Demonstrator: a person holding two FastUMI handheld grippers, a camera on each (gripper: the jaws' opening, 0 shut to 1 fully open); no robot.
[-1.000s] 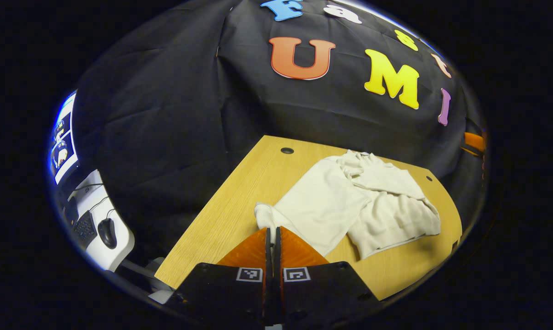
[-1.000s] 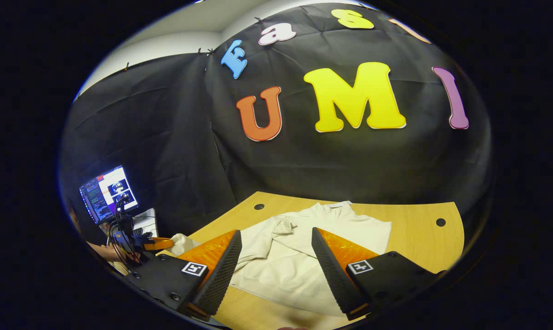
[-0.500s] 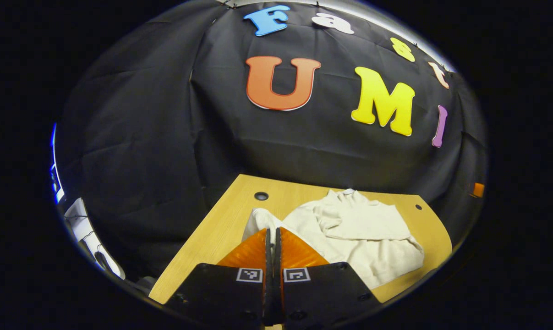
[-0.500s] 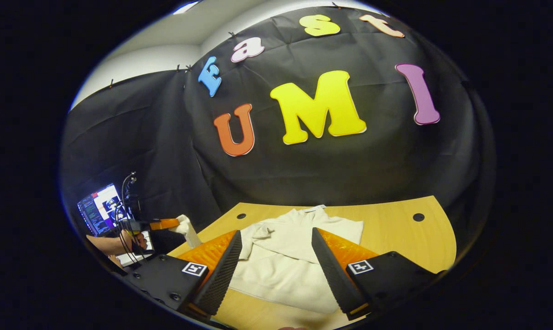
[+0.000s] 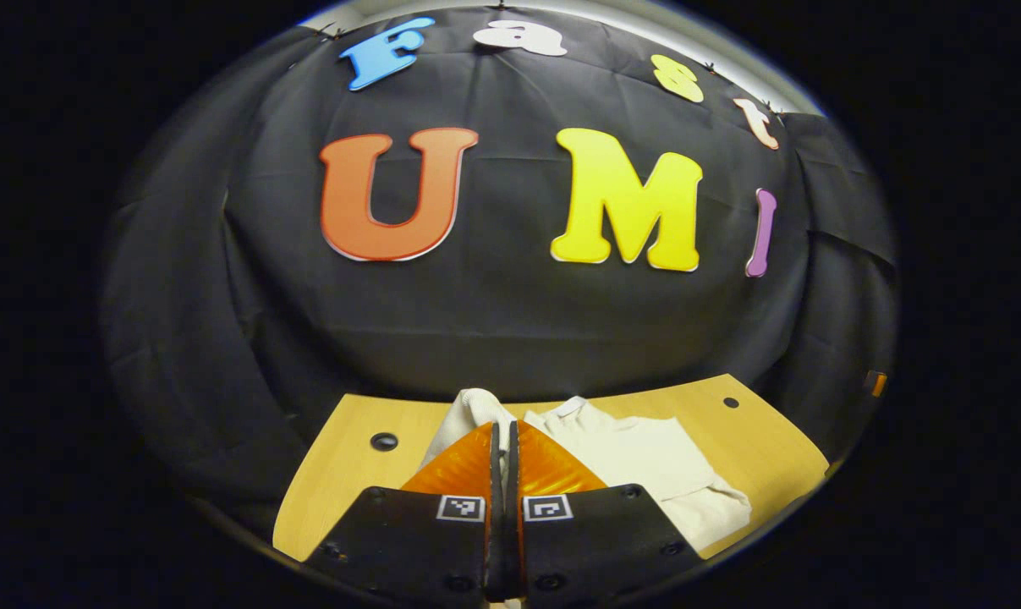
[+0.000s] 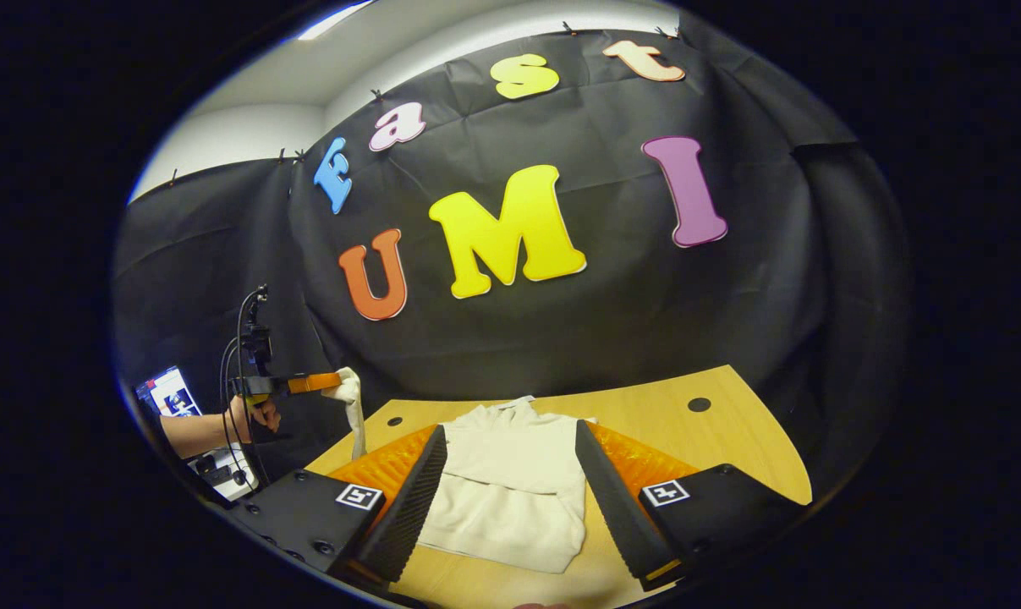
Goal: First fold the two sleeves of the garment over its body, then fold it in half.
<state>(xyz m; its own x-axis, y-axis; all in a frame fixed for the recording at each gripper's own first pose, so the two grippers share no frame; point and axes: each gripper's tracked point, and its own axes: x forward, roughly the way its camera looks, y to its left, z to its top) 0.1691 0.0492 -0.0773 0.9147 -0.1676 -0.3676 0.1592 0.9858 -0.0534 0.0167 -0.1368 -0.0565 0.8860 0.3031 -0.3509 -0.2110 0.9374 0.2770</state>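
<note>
Wooden table: your left gripper pinches the cream sweater's sleeve; right gripper gapes. Lifting higher could drag the body.

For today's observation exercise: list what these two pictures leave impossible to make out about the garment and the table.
- Left gripper view: the sleeve end is hidden between the left gripper fingers.
- Right gripper view: the right gripper fingers cover both garment sides.
- Both views: the table near edge is cut off.
</note>
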